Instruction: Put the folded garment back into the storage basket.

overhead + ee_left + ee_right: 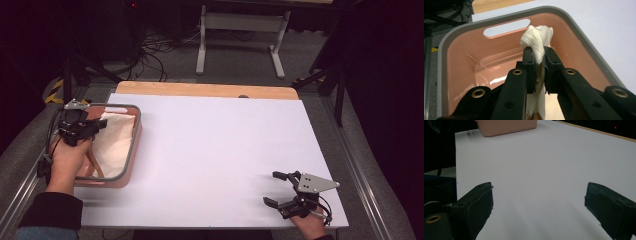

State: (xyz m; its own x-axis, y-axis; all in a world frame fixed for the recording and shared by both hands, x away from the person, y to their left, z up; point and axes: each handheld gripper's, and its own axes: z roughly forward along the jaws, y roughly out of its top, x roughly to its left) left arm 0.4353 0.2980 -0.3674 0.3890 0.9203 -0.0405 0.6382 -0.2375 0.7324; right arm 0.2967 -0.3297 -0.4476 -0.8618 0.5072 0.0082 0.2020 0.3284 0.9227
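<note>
A pink bin with a grey rim (134, 131) stands at the table's left edge. A white cloth (114, 140) hangs into it. My left gripper (92, 126) hovers over the bin, shut on a bunched fold of that white cloth (537, 41); the pink bin's wall (461, 60) lies behind and below the jaws. At the table's near right corner my right gripper (276, 189) rests low with its jaws wide apart. In the right gripper view the right gripper (537, 202) has bare table between its jaws, and the pink bin (506, 126) stands far off.
The white tabletop (215, 150) stretches between the two hands, with a wooden strip (205, 90) along its far edge. Metal rails (360, 170) run along the table's sides. A white desk frame (240, 30) and cables stand on the floor beyond.
</note>
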